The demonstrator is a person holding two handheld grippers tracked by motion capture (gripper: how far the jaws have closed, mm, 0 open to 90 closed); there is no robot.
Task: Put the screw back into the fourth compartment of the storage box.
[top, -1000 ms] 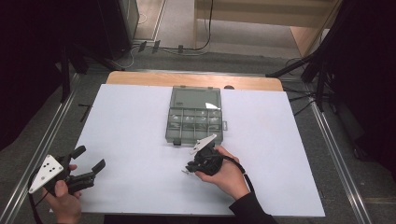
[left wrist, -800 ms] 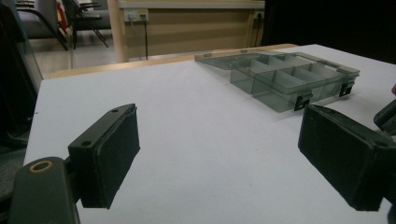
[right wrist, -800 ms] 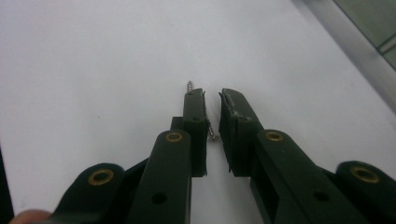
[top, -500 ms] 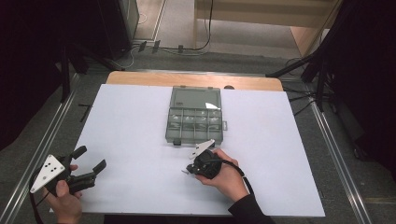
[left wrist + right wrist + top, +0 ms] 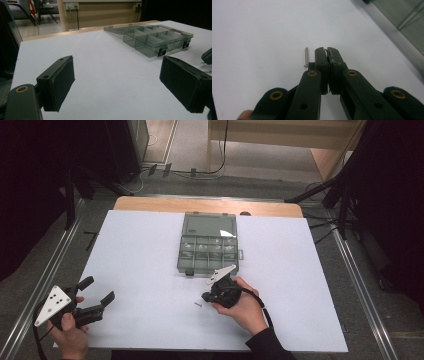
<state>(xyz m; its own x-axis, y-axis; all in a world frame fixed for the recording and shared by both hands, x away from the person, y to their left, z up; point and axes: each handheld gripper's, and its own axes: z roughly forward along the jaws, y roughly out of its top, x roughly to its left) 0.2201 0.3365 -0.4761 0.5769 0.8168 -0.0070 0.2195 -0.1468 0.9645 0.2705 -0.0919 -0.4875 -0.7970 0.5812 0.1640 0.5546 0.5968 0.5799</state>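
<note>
A small silver screw (image 5: 306, 57) lies on the white table just left of my right gripper's (image 5: 326, 49) tips. Its jaws are pressed together with nothing clearly between them. From above, the screw (image 5: 198, 304) rests in front of the right gripper (image 5: 206, 296), which a hand holds low over the table. A grey clear compartment box (image 5: 207, 247) stands open behind it, lid laid back. My left gripper (image 5: 98, 289) is at the table's near left corner, open and holding nothing. In its own view the left gripper (image 5: 120, 72) looks across at the box (image 5: 152, 40).
The white table top (image 5: 140, 250) stretches wide between the two hands. A wooden strip (image 5: 210, 206) runs along its far edge. Metal rails (image 5: 360, 285) flank both sides, with cables and stand legs on the floor beyond.
The right hand and its gripper have wobbled slightly in place near the box's front edge. The left gripper has stayed where it was, still open.
</note>
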